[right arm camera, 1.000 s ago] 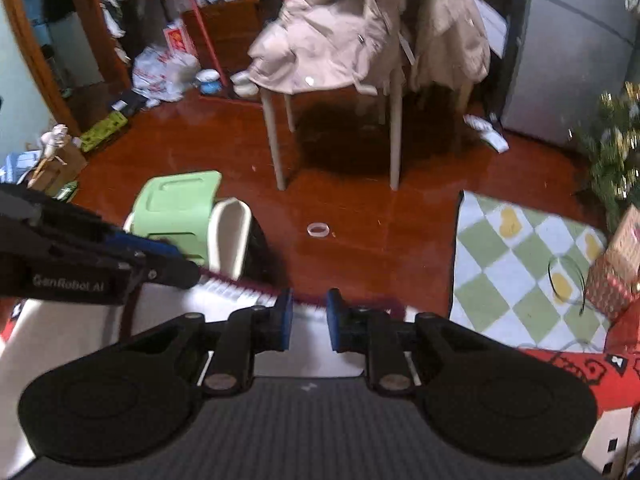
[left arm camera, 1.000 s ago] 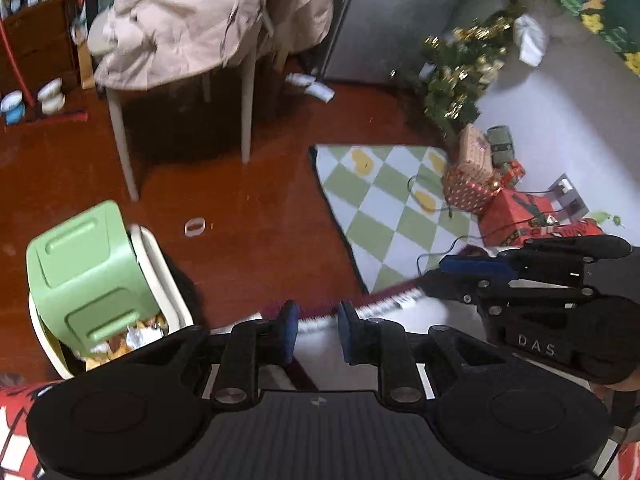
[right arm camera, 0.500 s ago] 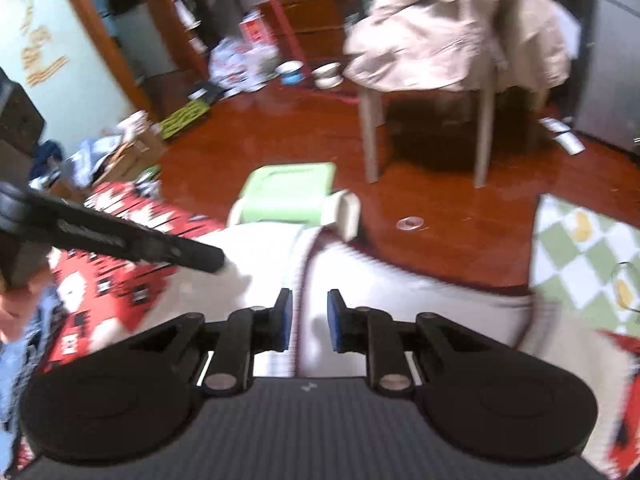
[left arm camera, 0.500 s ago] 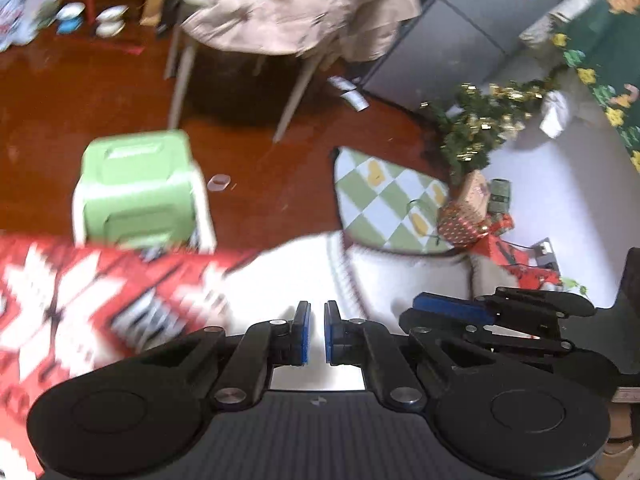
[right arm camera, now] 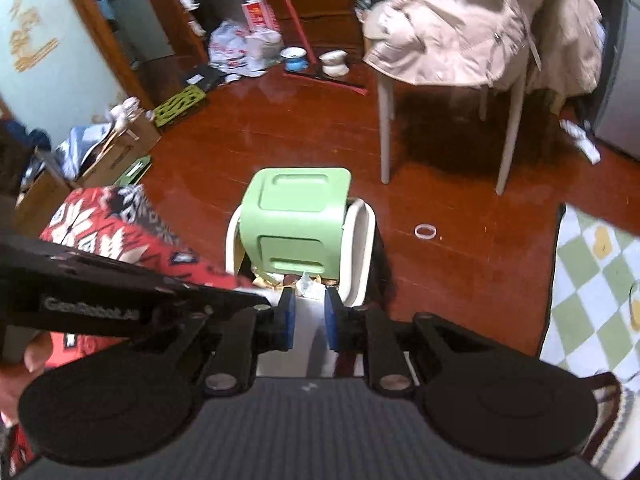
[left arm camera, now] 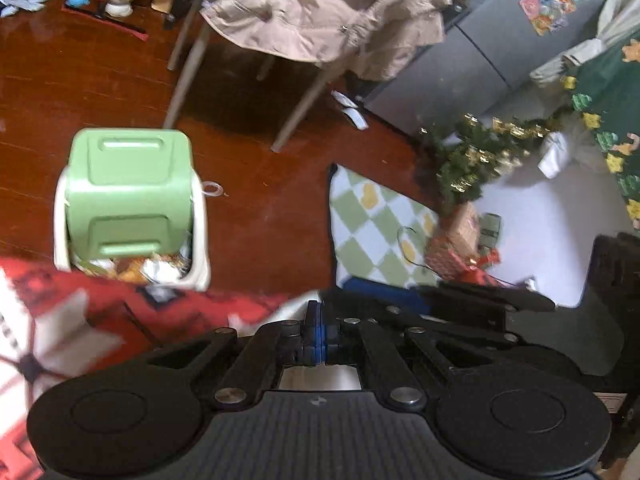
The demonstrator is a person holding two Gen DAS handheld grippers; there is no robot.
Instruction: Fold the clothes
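Since half a second ago the white inside of the sweater has largely dropped out of both views, and the left tool, then slightly parted, now has its blue pads pressed flat together with a pale edge of fabric rising just behind their tips; whether cloth is pinched between them I cannot tell. The right tool has its pads apart, with white cloth showing in the gap but neither pad visibly pressing it. The sweater, red with white snowflake figures, lies blurred along the lower left of the left view, and in the right view it drapes behind the left tool's black body, with a ribbed hem at the lower right corner. Just beyond both tools stands the bin, its green lid tipped up and rubbish showing inside. On the floor near it lies a small ring. Farther back, a beige coat is heaped over a chair, and a checked rug lies to the right.
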